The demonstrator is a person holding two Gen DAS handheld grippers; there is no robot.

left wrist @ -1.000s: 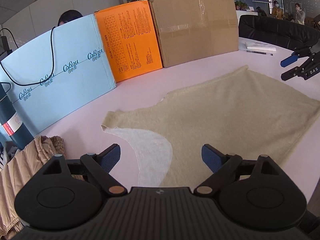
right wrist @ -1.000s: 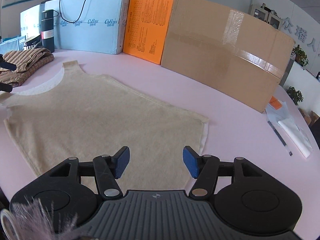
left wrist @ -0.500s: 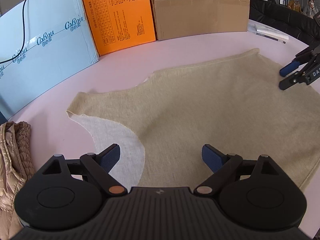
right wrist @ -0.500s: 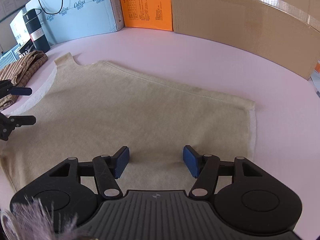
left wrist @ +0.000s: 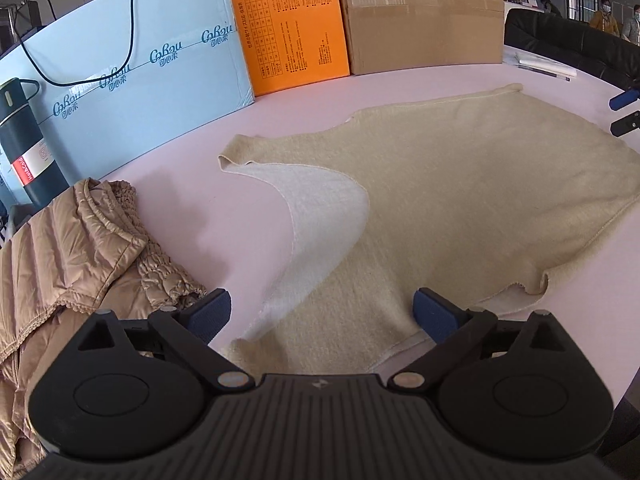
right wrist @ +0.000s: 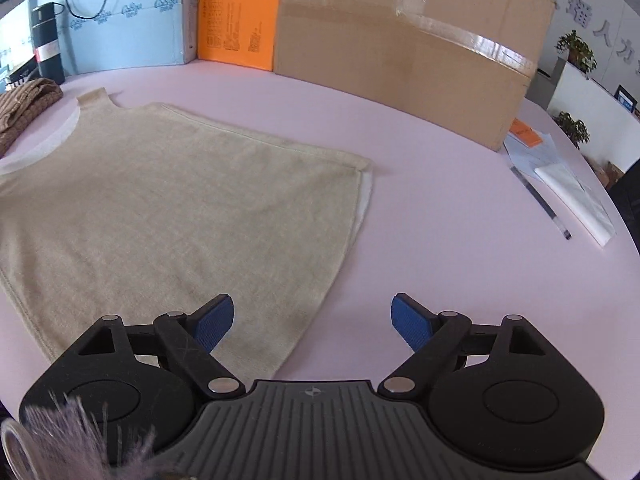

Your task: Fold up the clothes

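Beige sleeveless knit top [left wrist: 460, 200] spread flat on the pink bench [right wrist: 440, 184], neckline toward a tan quilted jacket [left wrist: 72, 264]. Left hand-held gripper [left wrist: 322, 312]: fingers apart, over the near shoulder strap. Right hand-held gripper [right wrist: 312, 320]: fingers apart, over the hem corner.

Vest [left wrist: 460, 184]: beige outside, off-white inside at neck. Table [right wrist: 460, 216]: pale pink. Jacket [left wrist: 68, 264]: tan, shiny, quilted. Flask [left wrist: 28, 144]: dark teal w/ red-and-white label. Boxes: light blue [left wrist: 132, 92] w/ teal logos, orange [left wrist: 292, 28] w/ black print, plain brown cardboard [right wrist: 400, 52] w/ clear tape. Both grippers, left [left wrist: 322, 314] and right [right wrist: 312, 322]: black, blue pads. Chair [left wrist: 568, 52]: black.
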